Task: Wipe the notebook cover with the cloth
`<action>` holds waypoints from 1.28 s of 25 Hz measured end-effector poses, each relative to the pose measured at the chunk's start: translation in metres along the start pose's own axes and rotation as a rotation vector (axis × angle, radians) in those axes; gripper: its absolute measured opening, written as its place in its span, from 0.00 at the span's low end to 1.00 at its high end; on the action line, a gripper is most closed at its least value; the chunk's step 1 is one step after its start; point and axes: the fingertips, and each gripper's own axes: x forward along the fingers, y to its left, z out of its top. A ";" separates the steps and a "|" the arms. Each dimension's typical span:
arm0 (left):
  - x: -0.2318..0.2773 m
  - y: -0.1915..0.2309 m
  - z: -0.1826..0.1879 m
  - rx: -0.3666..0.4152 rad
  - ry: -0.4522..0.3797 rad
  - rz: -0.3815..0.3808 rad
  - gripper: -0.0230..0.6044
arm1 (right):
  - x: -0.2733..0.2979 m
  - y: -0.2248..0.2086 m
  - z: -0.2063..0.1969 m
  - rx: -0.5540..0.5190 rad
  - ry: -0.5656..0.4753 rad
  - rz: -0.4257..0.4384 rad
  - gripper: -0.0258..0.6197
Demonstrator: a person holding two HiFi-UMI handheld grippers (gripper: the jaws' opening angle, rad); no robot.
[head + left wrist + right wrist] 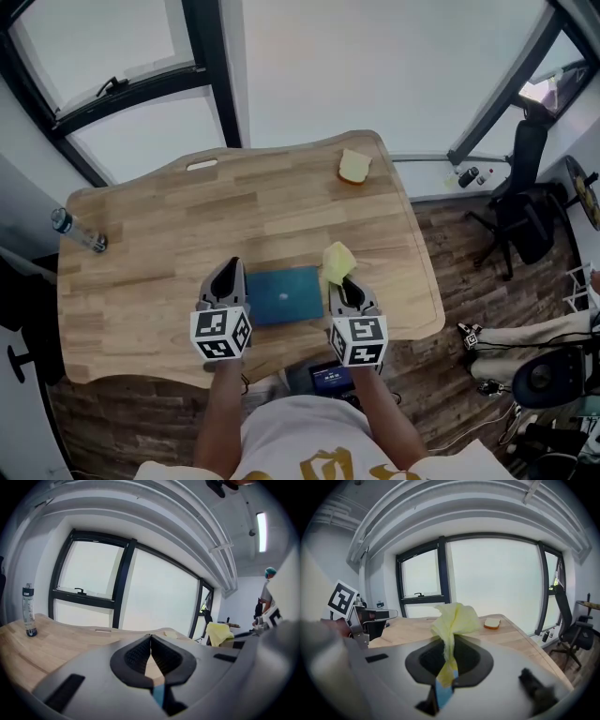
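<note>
Teal notebook [283,294], closed, lying flat — yellow cloth [338,261], bunched upright, beside it

table [141,281]: pale wood, joined planks, matt, grain visible
cloth [337,260]: soft yellow fabric, crumpled, matt
notebook [284,294]: teal cover, smooth, slight sheen
left gripper [151,637]: grey plastic shell, matt
pads [136,654]: black, finely ribbed
bottle [80,231]: clear plastic, glossy
</note>
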 end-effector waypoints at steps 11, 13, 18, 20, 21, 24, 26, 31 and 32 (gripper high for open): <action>0.009 0.015 -0.070 -0.054 0.182 -0.010 0.06 | 0.021 0.004 -0.033 0.031 0.055 0.028 0.10; 0.008 0.018 -0.082 -0.028 0.210 -0.005 0.06 | 0.026 0.005 -0.040 0.026 0.075 0.030 0.10; 0.009 0.026 -0.116 -0.064 0.302 -0.009 0.06 | 0.037 0.007 -0.053 0.014 0.116 0.039 0.10; 0.011 0.029 -0.125 -0.080 0.330 -0.010 0.06 | 0.041 0.009 -0.058 0.007 0.130 0.043 0.10; 0.011 0.030 -0.129 -0.082 0.341 -0.008 0.06 | 0.042 0.009 -0.060 0.002 0.138 0.044 0.10; 0.013 0.034 -0.138 -0.076 0.371 0.005 0.06 | 0.047 0.010 -0.069 0.004 0.158 0.049 0.10; 0.014 0.036 -0.144 -0.088 0.384 0.000 0.07 | 0.049 0.011 -0.072 0.004 0.172 0.054 0.10; 0.014 0.038 -0.169 -0.166 0.451 -0.037 0.19 | 0.056 0.017 -0.079 -0.055 0.200 0.065 0.10; 0.014 0.038 -0.173 -0.171 0.466 -0.039 0.20 | 0.057 0.017 -0.081 -0.058 0.205 0.067 0.10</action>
